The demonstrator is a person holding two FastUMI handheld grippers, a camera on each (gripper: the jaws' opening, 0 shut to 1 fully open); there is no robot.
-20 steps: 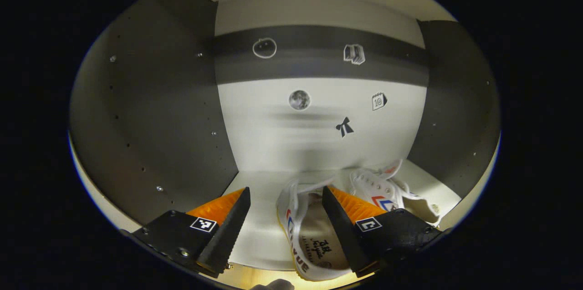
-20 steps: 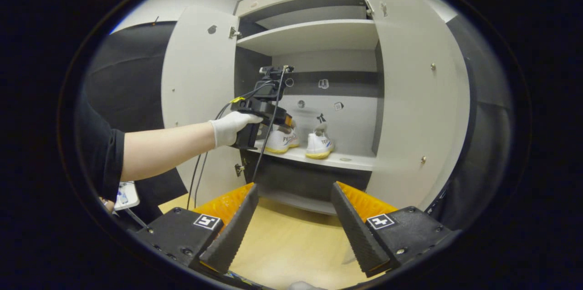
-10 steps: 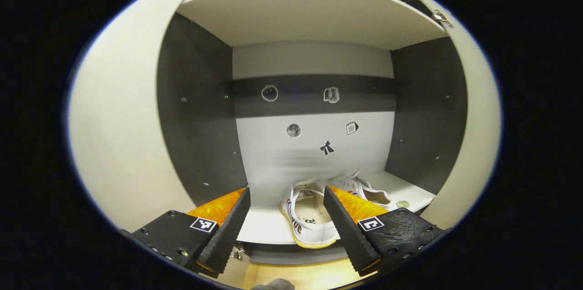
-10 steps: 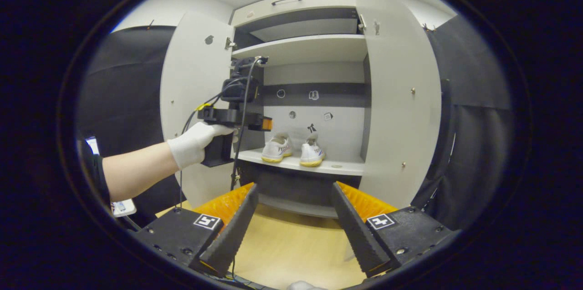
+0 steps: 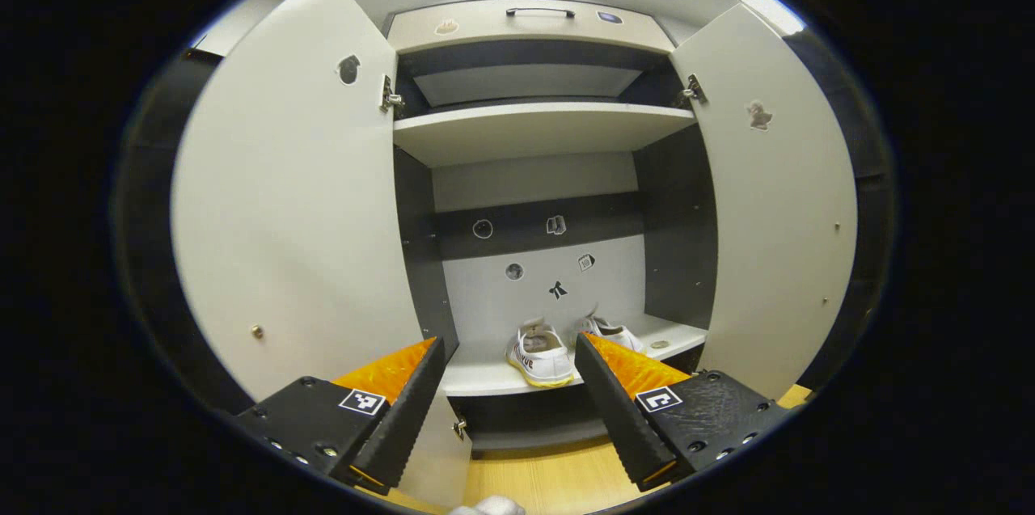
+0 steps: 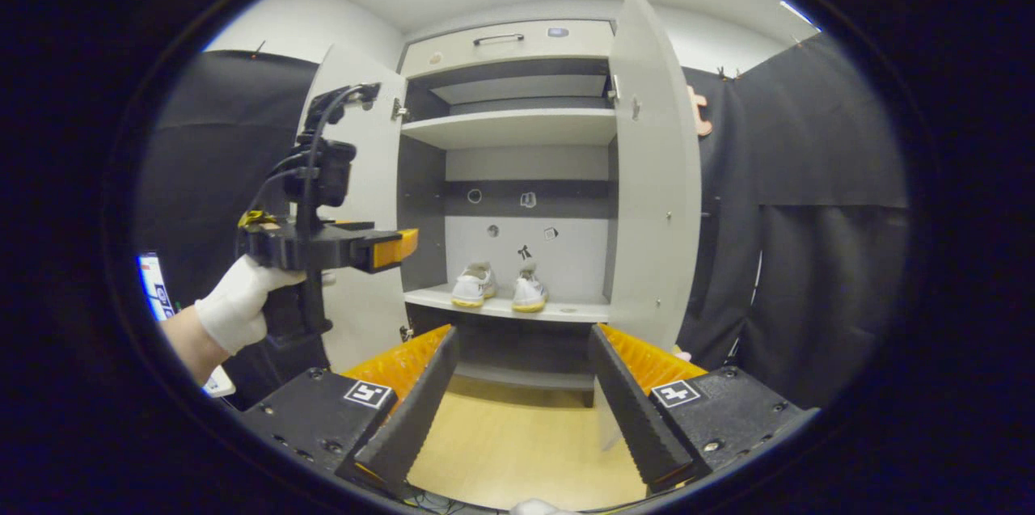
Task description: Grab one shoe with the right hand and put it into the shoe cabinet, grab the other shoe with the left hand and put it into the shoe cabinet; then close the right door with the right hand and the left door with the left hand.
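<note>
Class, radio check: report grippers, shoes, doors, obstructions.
Left gripper open, right gripper open, both empty. Both shoes on cabinet shelf. Left door, right door open. Nothing blocking.

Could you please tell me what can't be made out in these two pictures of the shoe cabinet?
- Second white canvas shoe: left gripper view, mostly hidden behind that hand-held gripper's finger.
- Small stickers on the grey back panel: right gripper view, too small to identify.
- Lowest compartment: right gripper view, dark, contents unclear.
</note>
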